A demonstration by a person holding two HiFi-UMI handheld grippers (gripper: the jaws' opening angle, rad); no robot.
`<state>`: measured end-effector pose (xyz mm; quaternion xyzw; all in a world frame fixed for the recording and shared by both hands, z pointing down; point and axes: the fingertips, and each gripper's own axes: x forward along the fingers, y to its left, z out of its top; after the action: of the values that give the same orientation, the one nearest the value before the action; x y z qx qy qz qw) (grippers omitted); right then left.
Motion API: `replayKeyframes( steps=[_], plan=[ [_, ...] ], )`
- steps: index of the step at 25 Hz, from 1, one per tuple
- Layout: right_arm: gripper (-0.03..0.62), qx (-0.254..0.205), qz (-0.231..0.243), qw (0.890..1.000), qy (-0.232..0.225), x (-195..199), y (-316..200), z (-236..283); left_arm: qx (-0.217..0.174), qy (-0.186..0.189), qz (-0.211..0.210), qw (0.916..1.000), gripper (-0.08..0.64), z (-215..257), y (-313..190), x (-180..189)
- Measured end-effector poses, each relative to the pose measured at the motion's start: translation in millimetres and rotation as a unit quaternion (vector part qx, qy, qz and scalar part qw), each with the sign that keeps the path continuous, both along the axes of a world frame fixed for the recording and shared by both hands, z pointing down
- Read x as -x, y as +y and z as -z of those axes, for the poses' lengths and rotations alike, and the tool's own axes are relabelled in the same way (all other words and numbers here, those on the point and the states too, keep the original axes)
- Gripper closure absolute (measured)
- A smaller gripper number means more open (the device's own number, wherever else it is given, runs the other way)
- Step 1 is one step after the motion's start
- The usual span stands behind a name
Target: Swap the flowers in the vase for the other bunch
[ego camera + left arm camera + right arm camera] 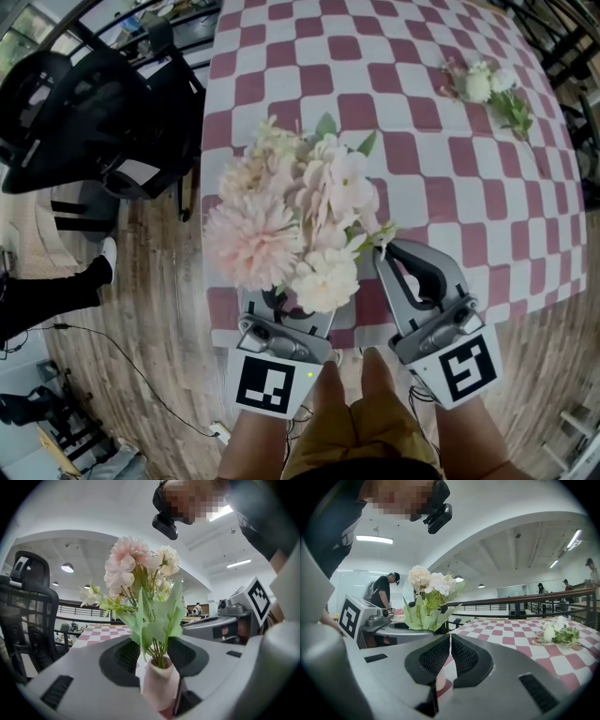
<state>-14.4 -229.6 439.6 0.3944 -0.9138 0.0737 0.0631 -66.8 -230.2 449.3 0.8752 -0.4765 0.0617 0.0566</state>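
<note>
A bunch of pale pink and cream flowers (291,216) stands in a small pink vase (159,686) at the table's near edge. In the head view the blooms hide almost all of the vase. My left gripper (286,305) has the vase neck between its jaws, and a narrow gap shows beside the left pad, so it is open around the vase. My right gripper (389,248) is just right of the bunch, shut with nothing in it. The other bunch (492,89), white flowers with green leaves, lies flat at the far right of the table.
The table carries a red and white checked cloth (422,159). A black office chair (84,112) stands off its left side on the wooden floor, with a person's shoe (108,258) nearby. Railings and other people show far behind in the gripper views.
</note>
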Motion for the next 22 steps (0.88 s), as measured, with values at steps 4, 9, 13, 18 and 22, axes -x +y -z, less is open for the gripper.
replayKeyframes(
  steps=[4,9,13,18,22],
  plan=[
    [0.557,0.005,0.002,1.0,0.002,3,3,-5,0.004,0.002,-0.003,1.0,0.363,-5,2,1],
    [0.557,0.011,0.004,1.0,0.004,6,4,-9,0.006,0.004,-0.009,0.9999,0.341,-9,2,-1],
    [0.558,0.013,0.003,1.0,0.005,4,8,-13,0.004,0.007,-0.012,0.9999,0.327,-13,4,-4],
    [0.557,0.018,0.003,1.0,0.005,2,10,-20,0.006,0.002,-0.011,0.9999,0.318,-18,4,-6],
    [0.558,0.02,0.003,1.0,0.004,1,12,-22,0.006,0.004,-0.006,1.0,0.313,-19,5,-5]
  ],
)
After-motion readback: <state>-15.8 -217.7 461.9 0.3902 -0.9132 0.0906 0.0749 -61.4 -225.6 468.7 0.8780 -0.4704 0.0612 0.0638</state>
